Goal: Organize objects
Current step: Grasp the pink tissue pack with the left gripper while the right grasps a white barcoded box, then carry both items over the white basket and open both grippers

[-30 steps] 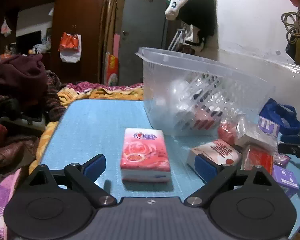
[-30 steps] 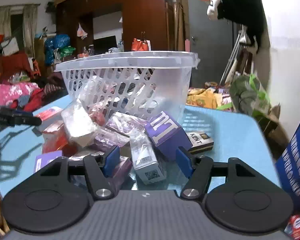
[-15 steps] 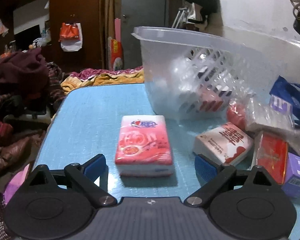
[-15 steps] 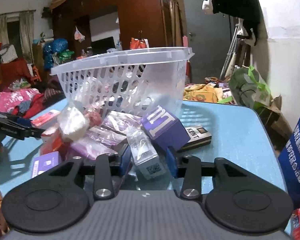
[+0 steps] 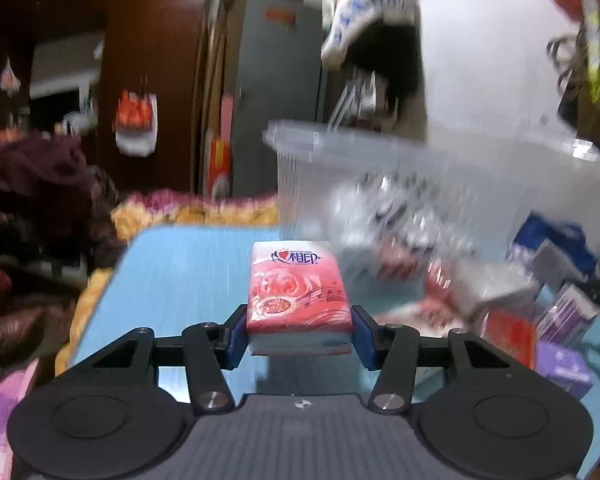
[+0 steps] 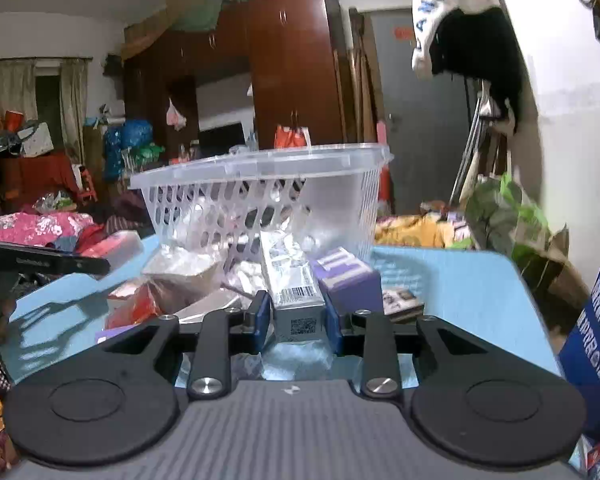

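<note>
My left gripper (image 5: 299, 334) is shut on a red and pink tissue pack (image 5: 298, 292) and holds it above the blue table (image 5: 188, 272). The clear plastic basket (image 5: 420, 168) stands just behind and to the right. My right gripper (image 6: 294, 318) is shut on a silver foil-wrapped box with a barcode (image 6: 294, 284), lifted over the pile of packets. The basket (image 6: 260, 184) stands behind the pile in the right wrist view. The left gripper's finger (image 6: 44, 260) shows at the left edge there.
Loose items lie by the basket: a purple box (image 6: 348, 276), a red packet (image 6: 136, 304), a dark KENT pack (image 6: 402, 300), a purple pack (image 5: 564, 364), a red box (image 5: 508, 332). A blue bag (image 6: 596, 340) stands at the right. Clothes lie beyond the table's left edge.
My left gripper has shut on the tissue pack and lifted it. My right gripper has shut on the silver box and raised it from the pile.
</note>
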`<state>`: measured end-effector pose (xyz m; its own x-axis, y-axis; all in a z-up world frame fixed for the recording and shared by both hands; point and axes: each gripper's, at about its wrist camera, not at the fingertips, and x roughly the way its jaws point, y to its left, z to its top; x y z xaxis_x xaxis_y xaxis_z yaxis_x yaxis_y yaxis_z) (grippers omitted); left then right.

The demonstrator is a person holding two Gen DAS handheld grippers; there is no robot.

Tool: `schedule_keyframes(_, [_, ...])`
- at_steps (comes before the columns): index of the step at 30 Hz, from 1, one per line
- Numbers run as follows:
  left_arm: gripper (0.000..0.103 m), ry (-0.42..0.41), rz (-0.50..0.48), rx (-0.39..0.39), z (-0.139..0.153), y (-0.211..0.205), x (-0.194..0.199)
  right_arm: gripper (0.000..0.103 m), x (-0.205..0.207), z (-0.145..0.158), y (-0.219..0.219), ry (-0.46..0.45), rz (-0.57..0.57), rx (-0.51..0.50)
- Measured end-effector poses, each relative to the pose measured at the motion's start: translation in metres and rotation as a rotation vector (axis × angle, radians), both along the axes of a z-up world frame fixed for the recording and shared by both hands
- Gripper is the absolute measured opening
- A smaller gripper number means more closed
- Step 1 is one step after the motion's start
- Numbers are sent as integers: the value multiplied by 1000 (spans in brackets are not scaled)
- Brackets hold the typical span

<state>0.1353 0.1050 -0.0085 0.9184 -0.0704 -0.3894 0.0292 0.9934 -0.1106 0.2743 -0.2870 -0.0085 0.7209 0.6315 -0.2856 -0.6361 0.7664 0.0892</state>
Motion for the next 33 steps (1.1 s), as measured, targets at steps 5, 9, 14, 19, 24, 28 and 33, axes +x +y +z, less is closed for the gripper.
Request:
schedule_keyframes(5, [56, -67, -24, -3, 2, -2, -8, 33, -5, 0, 2, -50, 5, 4])
schedule_keyframes(9, [56, -105, -41, -7, 2, -2, -11, 32, -7, -1, -1, -69, -10, 33])
schedule_keyframes(14, [56, -155, -44, 0, 3, -4, -18, 32, -8, -2, -8, -83, -15, 94])
schedule_keyframes(19, [56, -257, -34, 2, 3, -4, -33, 32, -12, -1, -9, -121, -26, 107])
schedule_keyframes(24, [56, -388, -66, -73, 26, -14, -57, 32, -33, 18, -18, -191, 2, 238])
schedule_keyframes(28, [56, -429, -115, -64, 60, -31, -55, 32, -44, 53, 1, -250, -15, 169])
schedule_keyframes(33, [56, -415, -116, -34, 80, -44, -35, 32, -31, 77, 24, -235, -20, 119])
